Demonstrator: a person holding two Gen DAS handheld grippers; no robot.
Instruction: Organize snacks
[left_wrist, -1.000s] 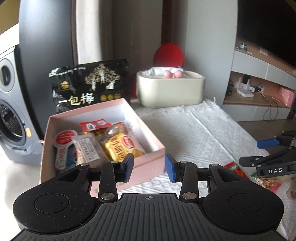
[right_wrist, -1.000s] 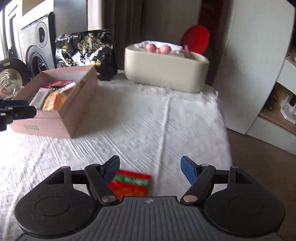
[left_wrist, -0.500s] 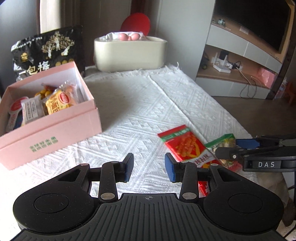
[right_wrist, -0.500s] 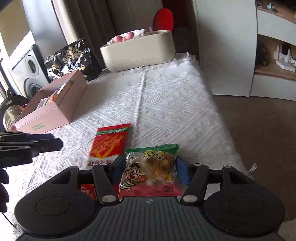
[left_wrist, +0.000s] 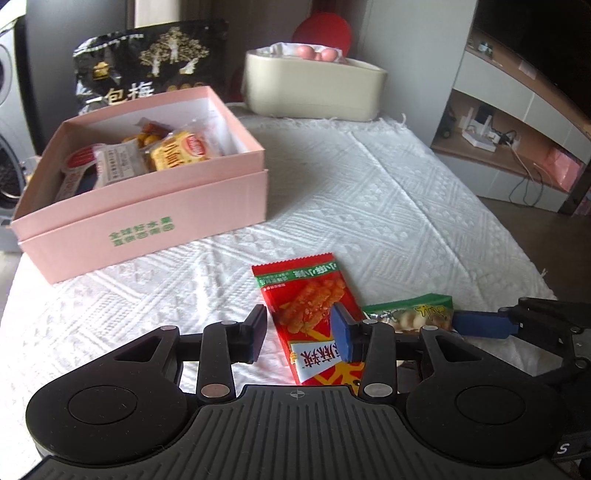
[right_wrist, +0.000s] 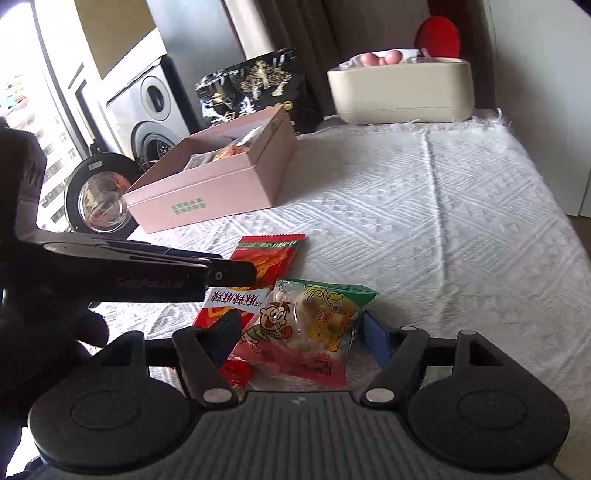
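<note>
Both open claws moved nearer: left claw (left_wrist: 299, 338) straddles red packet (left_wrist: 310, 306); right claw (right_wrist: 301, 338) straddles green packet (right_wrist: 306, 332).

The red packet (left_wrist: 314, 325) has its lower end hidden behind the left gripper (left_wrist: 301, 334) at bottom centre. Box (left_wrist: 147, 206) print is too small to read — and the speaker (left_wrist: 7, 147) is cut off at the left edge.

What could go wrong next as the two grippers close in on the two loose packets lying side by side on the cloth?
1. The left gripper and right gripper work close together; they may collide.
2. The green-topped packet overlaps the red packet; lifting one could drag the other.
3. The pink box looks fairly full, so packets might sit high.
</note>
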